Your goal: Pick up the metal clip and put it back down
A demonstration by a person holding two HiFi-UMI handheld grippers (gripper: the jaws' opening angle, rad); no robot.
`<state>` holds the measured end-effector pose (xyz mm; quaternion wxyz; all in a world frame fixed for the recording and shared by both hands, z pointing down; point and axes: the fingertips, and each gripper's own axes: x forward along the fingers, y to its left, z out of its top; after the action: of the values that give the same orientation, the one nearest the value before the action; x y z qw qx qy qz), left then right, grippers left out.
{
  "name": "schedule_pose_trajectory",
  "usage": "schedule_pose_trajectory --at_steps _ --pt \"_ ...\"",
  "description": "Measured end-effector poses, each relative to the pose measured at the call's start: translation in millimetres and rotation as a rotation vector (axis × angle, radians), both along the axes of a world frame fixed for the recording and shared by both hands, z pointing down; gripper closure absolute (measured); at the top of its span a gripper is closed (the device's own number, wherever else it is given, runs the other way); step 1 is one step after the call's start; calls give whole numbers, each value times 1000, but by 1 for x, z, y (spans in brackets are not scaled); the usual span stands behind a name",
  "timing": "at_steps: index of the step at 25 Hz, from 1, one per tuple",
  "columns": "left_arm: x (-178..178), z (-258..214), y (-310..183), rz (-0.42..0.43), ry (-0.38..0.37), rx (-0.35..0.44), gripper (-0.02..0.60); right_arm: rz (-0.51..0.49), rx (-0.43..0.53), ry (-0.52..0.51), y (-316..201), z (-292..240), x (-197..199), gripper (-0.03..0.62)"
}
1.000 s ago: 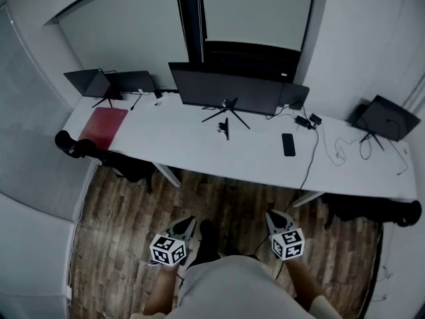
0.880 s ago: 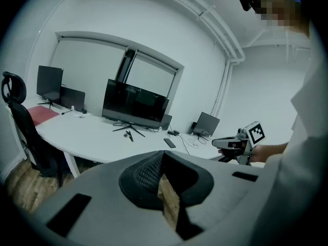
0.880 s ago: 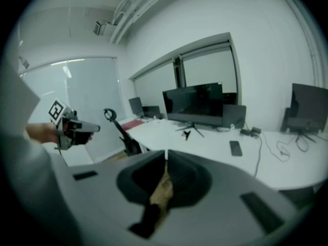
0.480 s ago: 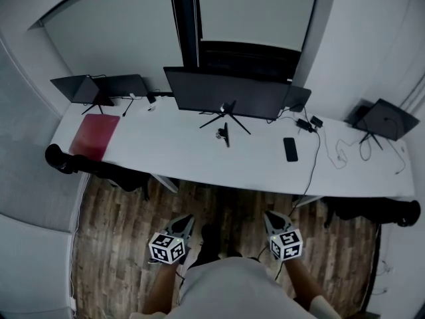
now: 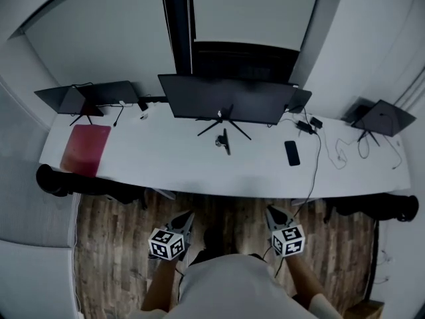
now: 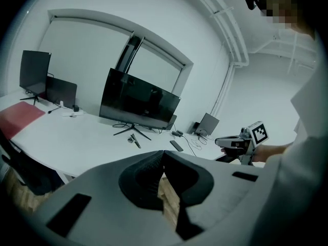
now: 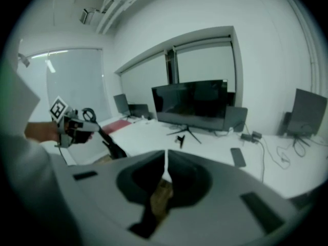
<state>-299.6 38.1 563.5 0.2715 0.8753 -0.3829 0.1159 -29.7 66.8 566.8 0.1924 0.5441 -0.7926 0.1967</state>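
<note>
Approach is the step in hand: left claw [image 5: 188, 216] and right claw [image 5: 271, 212], both closed and empty, hang well short of the metal clip [image 5: 224, 141] on the counter [image 5: 166, 158], so one must reach in and open

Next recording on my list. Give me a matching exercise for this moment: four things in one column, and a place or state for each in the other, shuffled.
Things:
1. metal clip
2. phone
3. red mat
4. left tongs

Places or states:
A. at the left end of the desk in the head view
B. shut, with nothing held
C. on the desk just in front of the stand of the monitor
D. flat on the desk, to the right of the clip

Pairs: 1-C, 2-D, 3-A, 4-B
</note>
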Motion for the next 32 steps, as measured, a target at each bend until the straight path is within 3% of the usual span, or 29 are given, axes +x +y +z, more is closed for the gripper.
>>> schedule_pose_trajectory --at_steps 14,24,32 --pt "-32 7 -59 98 18 4 549 85 -39 44 -37 -3 -25 559" --pt "-20 15 -76 133 34 -18 549 107 -56 41 -54 4 -22 557" --pt "1 26 -98 136 -1 -43 549 103 -74 25 -89 14 3 558"
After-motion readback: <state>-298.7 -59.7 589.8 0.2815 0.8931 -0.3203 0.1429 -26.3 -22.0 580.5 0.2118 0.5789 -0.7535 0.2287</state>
